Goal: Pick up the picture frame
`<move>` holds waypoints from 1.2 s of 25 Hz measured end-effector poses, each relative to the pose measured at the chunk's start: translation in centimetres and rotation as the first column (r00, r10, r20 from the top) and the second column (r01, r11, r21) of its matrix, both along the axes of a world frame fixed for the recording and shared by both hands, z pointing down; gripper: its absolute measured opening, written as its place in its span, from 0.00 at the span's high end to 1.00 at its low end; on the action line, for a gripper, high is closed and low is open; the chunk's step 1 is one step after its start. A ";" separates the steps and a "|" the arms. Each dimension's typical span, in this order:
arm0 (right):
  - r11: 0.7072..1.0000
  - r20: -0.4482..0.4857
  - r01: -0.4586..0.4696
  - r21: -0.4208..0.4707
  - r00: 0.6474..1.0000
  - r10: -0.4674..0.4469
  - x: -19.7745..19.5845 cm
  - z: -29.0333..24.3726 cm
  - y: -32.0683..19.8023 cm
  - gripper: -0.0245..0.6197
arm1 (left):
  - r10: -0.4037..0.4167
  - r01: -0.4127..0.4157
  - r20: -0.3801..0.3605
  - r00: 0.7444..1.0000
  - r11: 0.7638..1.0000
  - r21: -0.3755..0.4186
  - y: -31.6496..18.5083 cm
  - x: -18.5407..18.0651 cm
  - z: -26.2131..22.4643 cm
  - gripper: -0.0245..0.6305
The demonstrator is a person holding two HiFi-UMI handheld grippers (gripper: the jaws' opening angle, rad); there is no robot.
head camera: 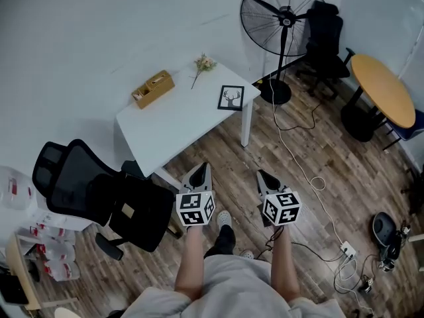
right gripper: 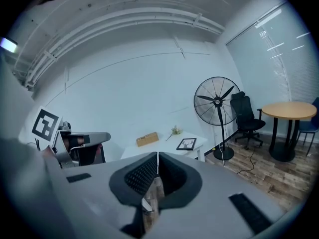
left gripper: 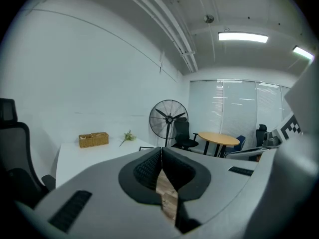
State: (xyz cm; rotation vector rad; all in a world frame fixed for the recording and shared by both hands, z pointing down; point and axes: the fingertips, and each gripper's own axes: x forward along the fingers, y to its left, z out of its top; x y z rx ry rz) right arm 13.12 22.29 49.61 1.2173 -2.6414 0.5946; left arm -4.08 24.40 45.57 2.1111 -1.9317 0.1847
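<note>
A black picture frame (head camera: 231, 98) with a deer print lies flat near the right end of the white table (head camera: 179, 121); it also shows in the right gripper view (right gripper: 186, 144). Both grippers hang over the wood floor, well short of the table. My left gripper (head camera: 201, 169) points toward the table's near edge, jaws closed together with nothing between them (left gripper: 160, 151). My right gripper (head camera: 262, 175) sits beside it to the right, jaws also closed and empty (right gripper: 157, 156). Only a thin edge of the frame (left gripper: 147, 148) shows in the left gripper view.
A wicker box (head camera: 153, 88) and a dried flower sprig (head camera: 203, 64) lie on the table's far side. A black office chair (head camera: 99, 201) stands left of me. A floor fan (head camera: 282, 18), another chair (head camera: 326, 38), a round wooden table (head camera: 383, 88) and floor cables (head camera: 308, 171) are at right.
</note>
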 end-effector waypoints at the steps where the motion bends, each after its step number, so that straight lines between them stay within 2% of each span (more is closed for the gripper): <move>1: 1.000 -0.005 -0.005 0.001 1.000 0.005 -0.4 -0.1 -1.3 0.92 | 0.001 -0.001 -0.003 1.000 1.000 -0.001 -1.3 -0.4 0.0 0.92; 8: 0.999 0.011 -0.048 -0.005 0.999 0.048 -3.6 -0.8 -10.1 0.92 | 0.026 -0.027 -0.003 1.000 1.000 -0.008 -9.7 -3.3 0.3 0.92; 15: 0.999 -0.004 -0.037 -0.006 0.999 0.037 -8.4 -0.3 -16.2 0.92 | 0.040 -0.041 -0.005 0.999 0.999 -0.016 -16.3 -7.1 1.4 0.92; 21: 0.999 0.027 -0.040 -0.012 0.999 0.040 -10.8 -0.3 -19.8 0.92 | 0.032 -0.032 -0.017 0.999 0.999 -0.017 -20.1 -9.9 1.6 0.92; 30: 0.994 0.026 -0.073 -0.076 0.997 0.075 -10.8 2.4 -24.2 0.92 | 0.001 -0.003 -0.034 0.999 0.998 -0.070 -23.4 -12.2 4.2 0.92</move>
